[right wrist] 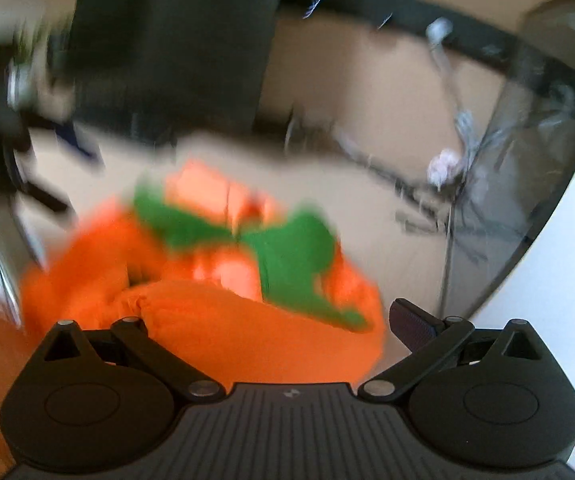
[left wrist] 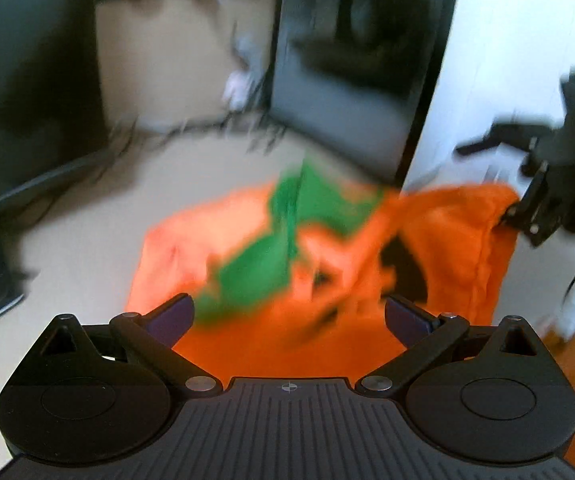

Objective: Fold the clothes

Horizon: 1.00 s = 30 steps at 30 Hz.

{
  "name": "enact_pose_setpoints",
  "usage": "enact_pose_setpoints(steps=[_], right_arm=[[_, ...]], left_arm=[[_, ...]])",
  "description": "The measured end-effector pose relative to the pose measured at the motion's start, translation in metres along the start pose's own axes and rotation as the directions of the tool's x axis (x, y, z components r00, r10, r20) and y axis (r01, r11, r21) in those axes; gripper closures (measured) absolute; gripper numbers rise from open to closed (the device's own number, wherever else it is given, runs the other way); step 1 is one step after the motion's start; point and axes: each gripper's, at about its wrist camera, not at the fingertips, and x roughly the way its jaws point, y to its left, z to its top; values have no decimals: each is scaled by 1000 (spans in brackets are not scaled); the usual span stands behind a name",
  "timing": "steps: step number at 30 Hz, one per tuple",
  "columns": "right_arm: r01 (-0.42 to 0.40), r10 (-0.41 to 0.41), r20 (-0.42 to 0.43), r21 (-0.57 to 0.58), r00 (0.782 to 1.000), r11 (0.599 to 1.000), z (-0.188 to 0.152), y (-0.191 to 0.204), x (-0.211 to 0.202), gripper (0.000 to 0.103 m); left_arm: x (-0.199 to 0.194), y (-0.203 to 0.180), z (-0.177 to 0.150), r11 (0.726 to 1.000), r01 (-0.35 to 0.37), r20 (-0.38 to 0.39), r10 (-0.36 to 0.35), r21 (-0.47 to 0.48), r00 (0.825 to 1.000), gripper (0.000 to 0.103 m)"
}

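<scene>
Your left gripper [left wrist: 289,316] has its fingers [left wrist: 173,314] spread wide, with nothing between them; the orange garment [left wrist: 271,344] lies just below and ahead of them, spilling toward the near edge of the worktop [left wrist: 87,240]. The cloth has green patches [left wrist: 263,264] across its middle and is bunched, not flat (both views are badly smeared, so finer folds can't be read).

Your right gripper [right wrist: 271,320] also looks wide apart: one finger pad [right wrist: 411,324] shows clearly at the right, the other is hidden behind the orange cloth, which rises up over that side. From the left wrist view, your right gripper [left wrist: 515,212] sits at the garment's far right corner, touching its raised edge; whether it is pinching that edge I cannot tell.

Beyond the garment stands a dark monitor [left wrist: 351,60], at the worktop's far edge.
</scene>
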Motion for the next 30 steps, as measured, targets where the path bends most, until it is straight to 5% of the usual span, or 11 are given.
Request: enact_pose_setpoints(steps=[3, 7, 9, 13, 20, 24, 28, 30], right_arm=[[-32, 32, 2, 39, 999, 999, 14, -13, 10, 0], [155, -177, -132, -160, 975, 975, -7, 12, 51, 0], [201, -241, -158, -231, 958, 952, -16, 20, 59, 0], [179, -214, -153, -217, 965, 960, -21, 20, 34, 0], [139, -168, -143, -191, 975, 972, -28, 19, -9, 0], [64, -55, 61, -159, 997, 985, 7, 12, -51, 0], [-61, 88, 238, -119, 967, 991, 48, 4, -44, 0], [-174, 177, 229, -35, 957, 984, 61, 2, -6, 0]], left_arm=[[42, 14, 11, 992, 15, 21, -13, -129, 1000, 0], [124, 37, -8, 929, -14, -87, -19, -371, 996, 0], [149, 44, -13, 912, -89, -102, 52, -401, 993, 0], [162, 49, 4, 914, -234, -61, 227, -331, 972, 0], [145, 57, 7, 925, -157, -41, 152, -345, 987, 0], [136, 61, 9, 929, -113, -30, 109, -351, 994, 0], [140, 60, 0, 931, -96, -49, 84, -351, 995, 0], [142, 59, -5, 932, -89, -60, 72, -351, 996, 0]])
